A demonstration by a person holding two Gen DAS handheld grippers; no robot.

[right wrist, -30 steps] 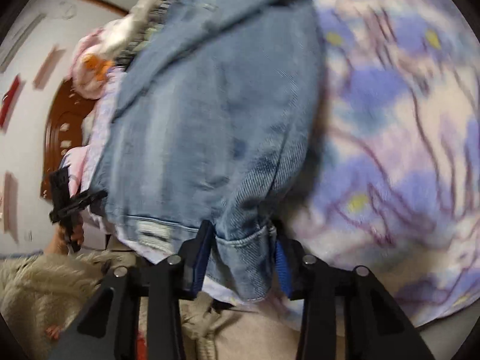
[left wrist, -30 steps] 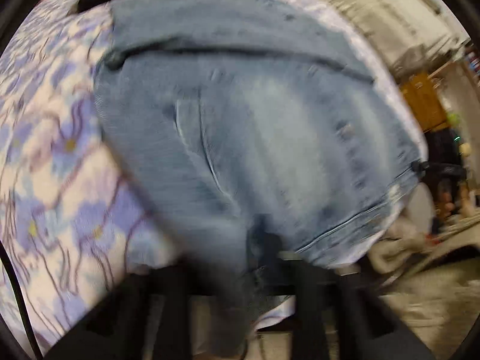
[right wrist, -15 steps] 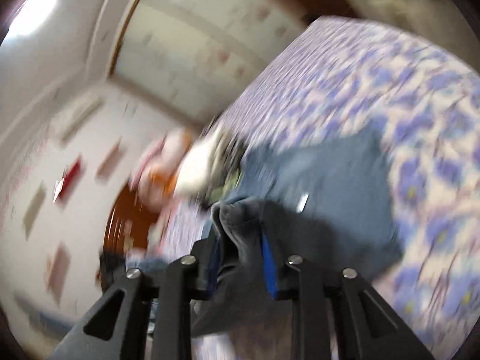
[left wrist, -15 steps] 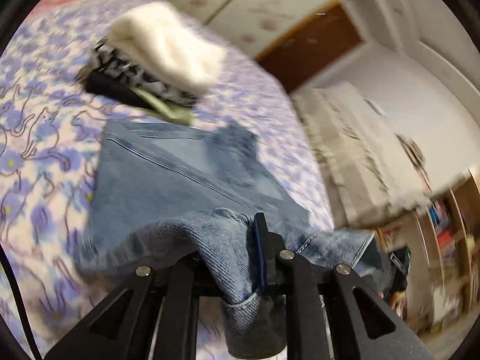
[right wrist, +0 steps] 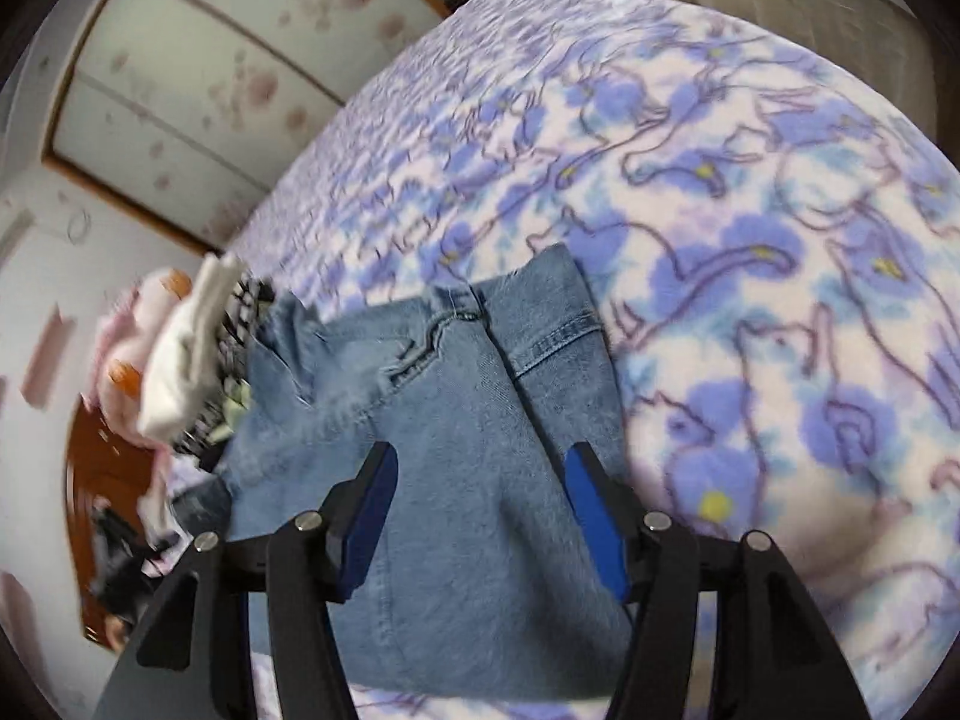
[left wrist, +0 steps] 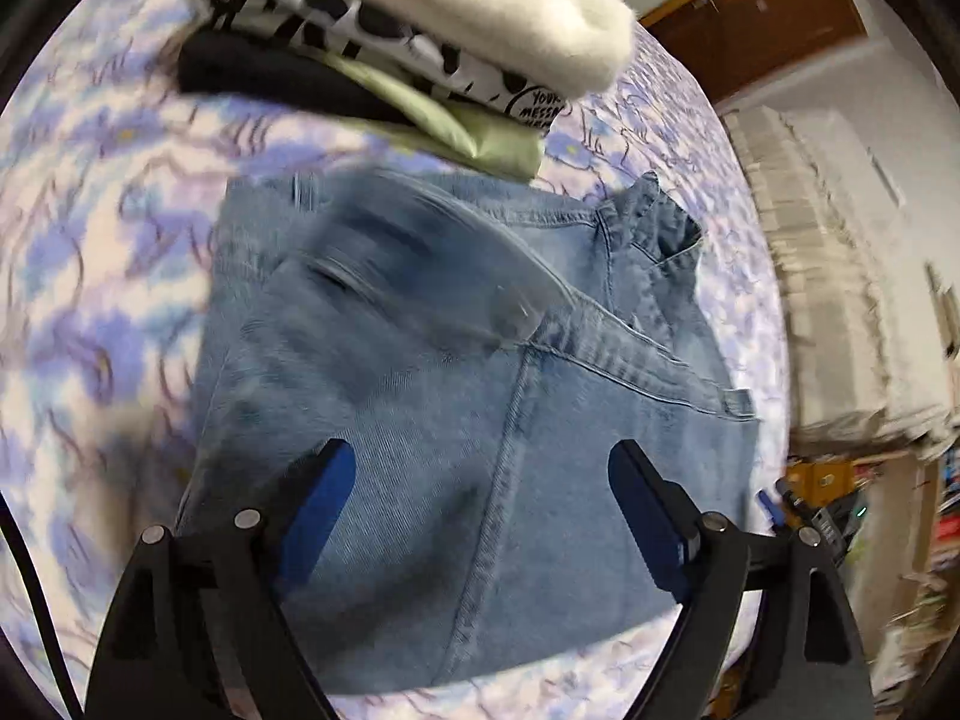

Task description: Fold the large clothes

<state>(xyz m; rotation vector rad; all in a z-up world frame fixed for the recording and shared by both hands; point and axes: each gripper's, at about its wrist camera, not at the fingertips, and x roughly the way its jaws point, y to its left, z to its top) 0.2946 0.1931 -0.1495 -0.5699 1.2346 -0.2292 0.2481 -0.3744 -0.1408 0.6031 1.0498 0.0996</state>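
Observation:
Light blue jeans [left wrist: 480,360] lie folded on the bed with the purple flower sheet [left wrist: 102,276]. My left gripper [left wrist: 480,480] is open and empty just above the near part of the jeans. The jeans also show in the right wrist view [right wrist: 456,420], with the waist end away from me. My right gripper [right wrist: 480,492] is open and empty above them. Neither gripper holds cloth.
A stack of folded clothes [left wrist: 420,42], white on top, then black-and-white, green and black, lies just beyond the jeans. It also shows in the right wrist view [right wrist: 192,354]. A wooden door [left wrist: 768,18] and cluttered shelves [left wrist: 888,516] stand past the bed.
Both grippers were shut on the jeans' hem and carried it over the rest of the jeans. Both have now opened and let the cloth drop, leaving the jeans folded.

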